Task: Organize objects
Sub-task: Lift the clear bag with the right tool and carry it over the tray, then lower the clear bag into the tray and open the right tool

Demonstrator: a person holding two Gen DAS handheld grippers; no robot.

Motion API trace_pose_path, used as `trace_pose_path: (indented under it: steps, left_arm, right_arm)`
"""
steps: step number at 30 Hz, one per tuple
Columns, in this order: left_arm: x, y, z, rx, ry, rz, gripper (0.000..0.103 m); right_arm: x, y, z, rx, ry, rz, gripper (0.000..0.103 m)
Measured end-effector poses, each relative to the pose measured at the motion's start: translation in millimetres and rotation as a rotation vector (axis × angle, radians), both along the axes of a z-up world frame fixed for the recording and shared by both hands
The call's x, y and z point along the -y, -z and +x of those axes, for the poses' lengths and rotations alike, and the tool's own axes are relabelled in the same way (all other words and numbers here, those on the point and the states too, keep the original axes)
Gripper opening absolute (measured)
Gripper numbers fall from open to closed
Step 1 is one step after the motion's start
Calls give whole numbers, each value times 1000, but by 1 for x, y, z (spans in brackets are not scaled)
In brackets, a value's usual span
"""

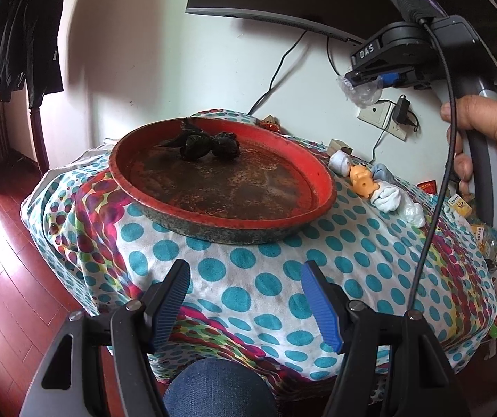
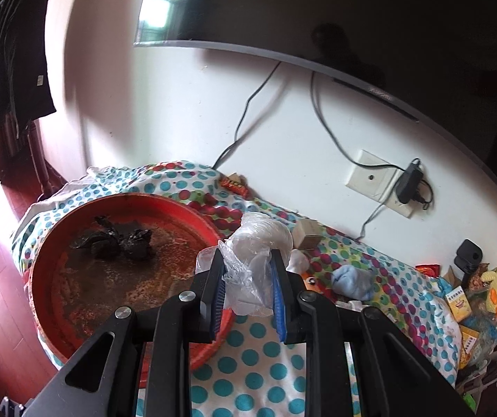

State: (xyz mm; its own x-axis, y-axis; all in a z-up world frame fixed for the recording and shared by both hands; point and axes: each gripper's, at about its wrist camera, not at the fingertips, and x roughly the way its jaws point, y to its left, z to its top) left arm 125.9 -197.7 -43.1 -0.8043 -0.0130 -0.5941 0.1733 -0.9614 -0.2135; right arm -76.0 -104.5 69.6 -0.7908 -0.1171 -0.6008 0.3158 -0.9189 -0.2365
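Clear plastic bag [image 2: 248,271] pinched in right tool [image 2: 246,278], tilted downward; left tool [image 1: 245,292] wide, empty.

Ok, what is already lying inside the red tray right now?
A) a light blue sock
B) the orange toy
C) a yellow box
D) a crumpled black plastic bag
D: a crumpled black plastic bag lies on the floor of the red tray, while the orange toy is out on the dotted cloth beside it.
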Motion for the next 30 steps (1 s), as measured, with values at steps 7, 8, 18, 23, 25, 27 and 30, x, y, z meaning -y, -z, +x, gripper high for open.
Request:
trace_pose_path:
  steps: [7, 8, 18, 23, 25, 27, 30]
  left_arm:
    - [12, 5, -7, 27, -30, 38, 68]
    - [13, 6, -8, 29, -34, 40, 68]
    - [22, 10, -14, 42, -52, 68, 68]
    - [29, 13, -17, 58, -65, 93, 68]
    - [33, 14, -18, 67, -76, 106, 68]
    - [37, 16, -19, 73, -88, 118, 68]
    - [40, 18, -21, 85, -93, 137, 68]
  right_arm:
    - [34, 37, -16, 66, -52, 24, 22]
    - [39, 43, -18, 74, -58, 29, 22]
    - [92, 59, -56, 114, -136, 27, 22]
    - [129, 57, -77, 135, -187, 9, 22]
    - [141, 60, -84, 145, -197, 9, 22]
    - [144, 65, -92, 158, -180, 5, 22]
    - [140, 76, -102, 173, -155, 10, 22]
